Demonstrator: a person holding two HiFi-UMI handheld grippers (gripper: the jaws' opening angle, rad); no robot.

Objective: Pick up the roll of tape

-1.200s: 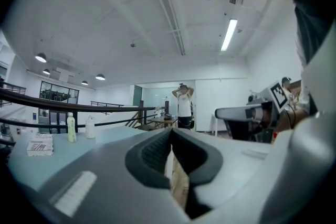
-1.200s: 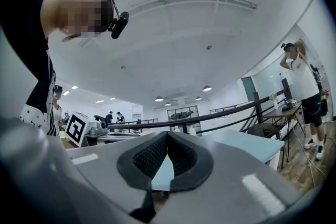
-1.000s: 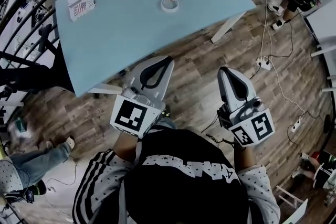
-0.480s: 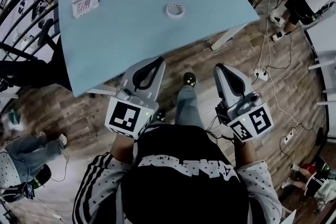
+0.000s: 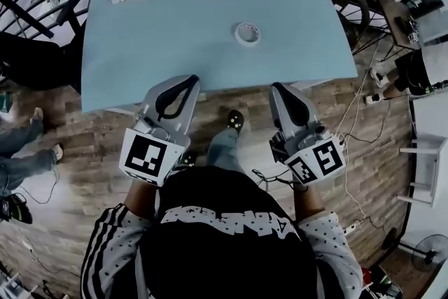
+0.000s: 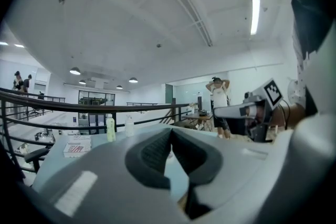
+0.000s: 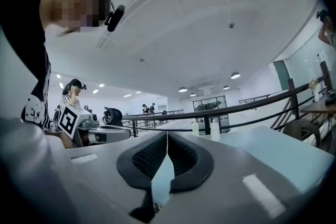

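Grey left gripper (image 5: 190, 79) hovers at the blue table's (image 5: 168, 24) near edge, jaws together and empty. Beside it, the right gripper's (image 5: 278, 87) tips meet on nothing but are starting to part. Farther on, the tape (image 5: 247, 33) lies flat on the table.

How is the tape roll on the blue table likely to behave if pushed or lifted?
The tape roll lies flat, so it probably slides rather than rolls on the smooth table. Small and hollow, it looks light and fairly stiff.
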